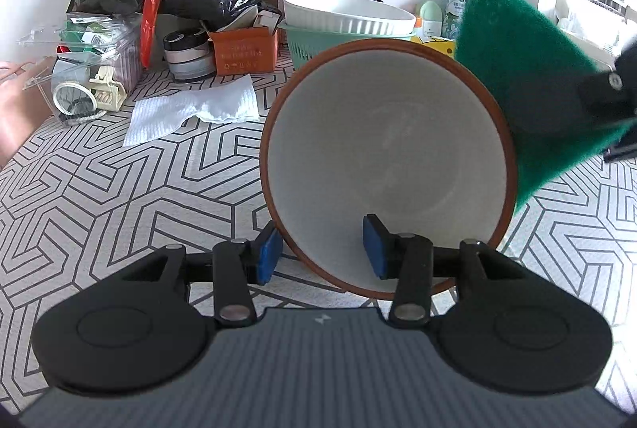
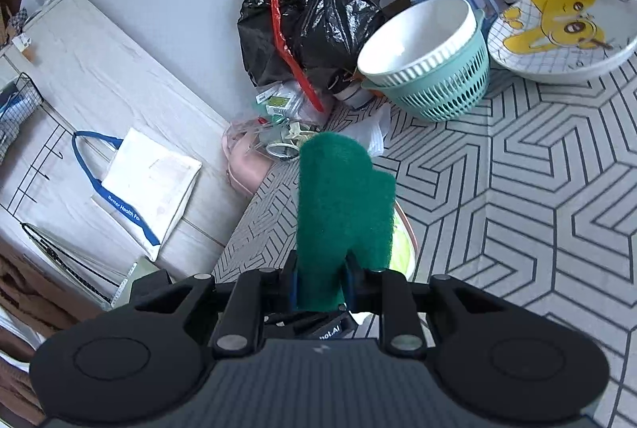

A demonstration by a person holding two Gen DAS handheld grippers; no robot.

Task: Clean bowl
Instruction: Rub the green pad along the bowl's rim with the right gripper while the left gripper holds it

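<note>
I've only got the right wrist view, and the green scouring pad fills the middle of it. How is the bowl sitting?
Observer: The round white bowl with a brown rim is tipped up on its edge, with its opening facing the left wrist camera.
Operator: Is anything holding it?
Observer: The left gripper has its fingers astride the lower rim, one blue pad inside and one outside.
Operator: And my pad?
Observer: The green scouring pad is outside the bowl's right rim, not inside it.

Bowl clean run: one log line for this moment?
left gripper: fingers astride bowl rim, bowl tipped on edge | right gripper: shut on green scouring pad | pad at bowl's outside, interior untouched
</note>
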